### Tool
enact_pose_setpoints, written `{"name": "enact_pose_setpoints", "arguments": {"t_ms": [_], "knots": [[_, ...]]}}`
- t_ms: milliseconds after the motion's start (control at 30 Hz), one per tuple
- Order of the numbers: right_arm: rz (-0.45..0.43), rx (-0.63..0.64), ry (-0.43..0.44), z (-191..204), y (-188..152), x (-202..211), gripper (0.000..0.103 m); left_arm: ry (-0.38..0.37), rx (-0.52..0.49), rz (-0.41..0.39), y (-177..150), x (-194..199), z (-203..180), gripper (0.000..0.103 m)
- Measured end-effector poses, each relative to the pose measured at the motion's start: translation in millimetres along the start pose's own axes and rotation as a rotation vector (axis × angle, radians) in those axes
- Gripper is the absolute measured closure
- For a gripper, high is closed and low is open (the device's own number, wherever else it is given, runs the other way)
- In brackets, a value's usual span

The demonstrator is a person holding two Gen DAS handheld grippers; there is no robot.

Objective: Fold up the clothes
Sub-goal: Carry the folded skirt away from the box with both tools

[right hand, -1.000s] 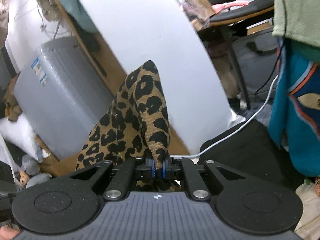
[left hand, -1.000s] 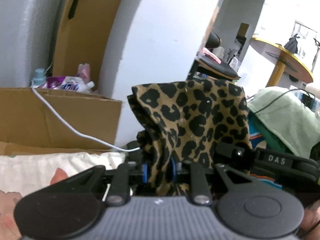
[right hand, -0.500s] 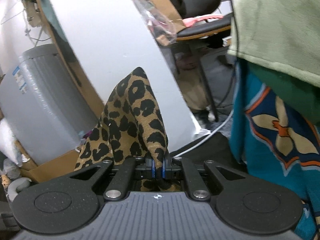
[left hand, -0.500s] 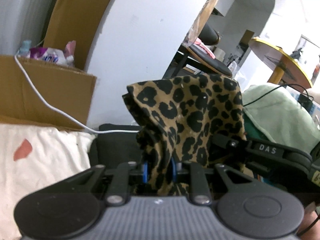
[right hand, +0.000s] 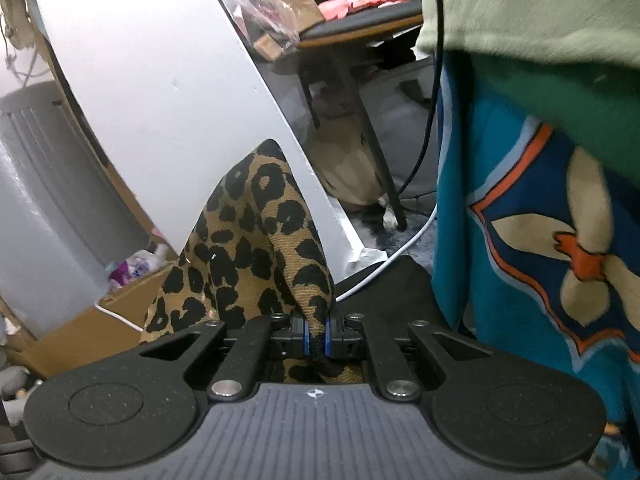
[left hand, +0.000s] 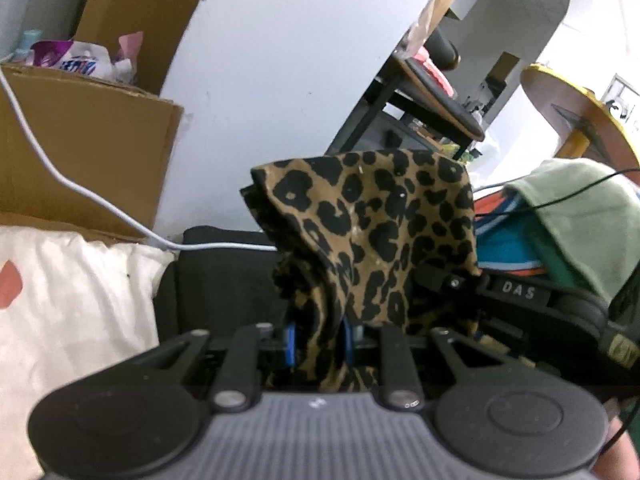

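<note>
A leopard-print garment [left hand: 372,224] is held up in the air between both grippers. My left gripper [left hand: 318,344] is shut on a bunched fold of it, and the cloth rises in a peak above the fingers. My right gripper [right hand: 316,338] is shut on another edge of the same leopard-print garment [right hand: 256,248], which drapes down to the left. In the left wrist view the right gripper's black body [left hand: 516,292] shows just behind the cloth on the right.
A pile of clothes lies at the right: a pale green cloth [left hand: 580,200] over a teal patterned one [right hand: 540,220]. A white pillow [left hand: 72,292], a cardboard box [left hand: 80,152], a white cable [left hand: 100,204] and a black cushion [left hand: 224,276] lie left. A white panel [right hand: 160,80] stands behind.
Both grippers have swung to the right with the leopard garment still clamped. The clothes pile now fills the right of the right wrist view and the box has slid left.
</note>
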State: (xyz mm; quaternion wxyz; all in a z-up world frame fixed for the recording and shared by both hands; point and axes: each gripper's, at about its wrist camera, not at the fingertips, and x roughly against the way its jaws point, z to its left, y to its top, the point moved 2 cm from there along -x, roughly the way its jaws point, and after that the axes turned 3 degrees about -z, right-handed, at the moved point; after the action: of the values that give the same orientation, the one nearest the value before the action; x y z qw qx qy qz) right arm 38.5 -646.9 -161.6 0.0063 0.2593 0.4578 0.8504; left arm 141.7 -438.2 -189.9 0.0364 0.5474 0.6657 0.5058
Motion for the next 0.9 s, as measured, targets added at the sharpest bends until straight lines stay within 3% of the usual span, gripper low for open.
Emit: {"name": "enact_pose_setpoints", "arguments": {"t_ms": [300, 900], "knots": [[0.081, 0.001, -0.013, -14.8, 1.3, -70.3, 0.097, 0.034, 0.046, 0.046, 6.0, -55.6, 29.8, 0.081], [0.153, 0.091, -0.045, -4.4, -3.9, -152.5, 0.097, 0.096, 0.098, 0.116, 21.5, -102.0, 72.3, 0.081]]}}
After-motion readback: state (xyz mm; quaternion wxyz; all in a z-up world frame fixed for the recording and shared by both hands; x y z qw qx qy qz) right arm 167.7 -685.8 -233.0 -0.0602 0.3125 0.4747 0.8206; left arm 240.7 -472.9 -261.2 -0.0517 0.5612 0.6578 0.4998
